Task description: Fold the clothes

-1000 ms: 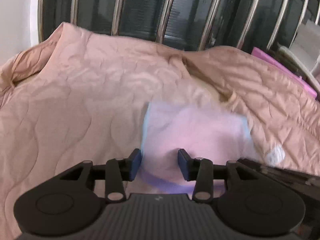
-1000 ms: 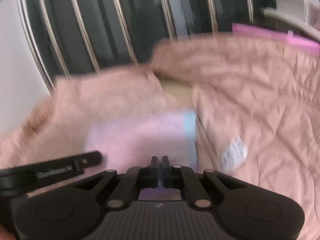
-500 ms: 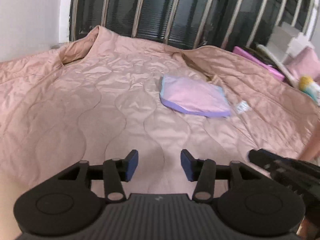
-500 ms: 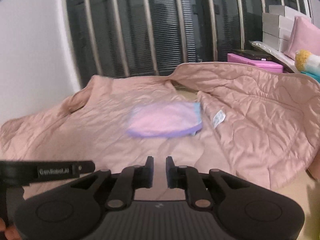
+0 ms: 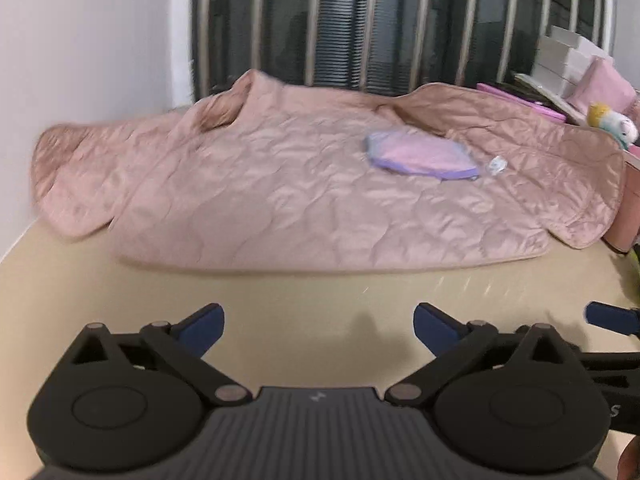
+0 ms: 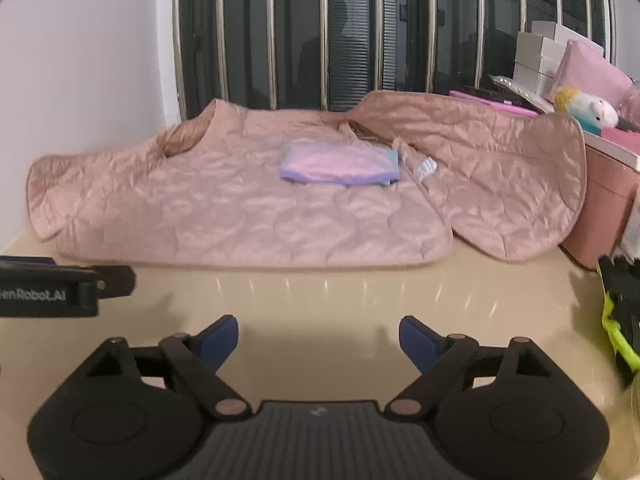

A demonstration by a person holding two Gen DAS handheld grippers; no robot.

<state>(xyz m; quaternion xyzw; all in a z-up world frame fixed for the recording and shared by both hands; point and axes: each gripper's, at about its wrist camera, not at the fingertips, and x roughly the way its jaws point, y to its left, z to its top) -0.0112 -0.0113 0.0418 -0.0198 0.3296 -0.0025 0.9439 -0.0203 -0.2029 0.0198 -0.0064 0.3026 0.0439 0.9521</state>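
Both grippers have pulled back off the bed cover since a sec ago, when each sat right over the folded pink garment, and bare tabletop now fills the foreground. Left wrist view: left gripper (image 5: 319, 322) has its jaws opening, spread very wide vs. about garment-width before, nothing between them, blue pads over the beige table (image 5: 280, 304) w/o touching any cloth. Folded pink garment (image 5: 420, 156) w/ purple edging lies flat on the quilted pink jacket (image 5: 280, 192) at approx 1 o'clock, well apart from the pads; earlier it was right between them. White label (image 5: 496, 166) sits just beside the garment's right end. Jacket is spread across the far half of the table, hem toward the camera, and the barred window (image 5: 360, 20) is at 12 o'clock. One blue pad of the right gripper (image 5: 608, 316) pokes in at 3 o'clock. Right wrist view: right gripper (image 6: 319, 340) also has jaws opening, released, nothing in the gap; a sec ago they were clamped tight together. Garment (image 6: 338, 164) lies at 12 o'clock on the jacket (image 6: 240, 212), far from the pads. Black body of the left gripper (image 6: 60, 288) enters at 9 o'clock. Plush toy (image 6: 588, 110) and boxes (image 6: 536, 56) sit at approx 2 o'clock, and a black and neon-yellow item (image 6: 620, 320) is at 3 o'clock.
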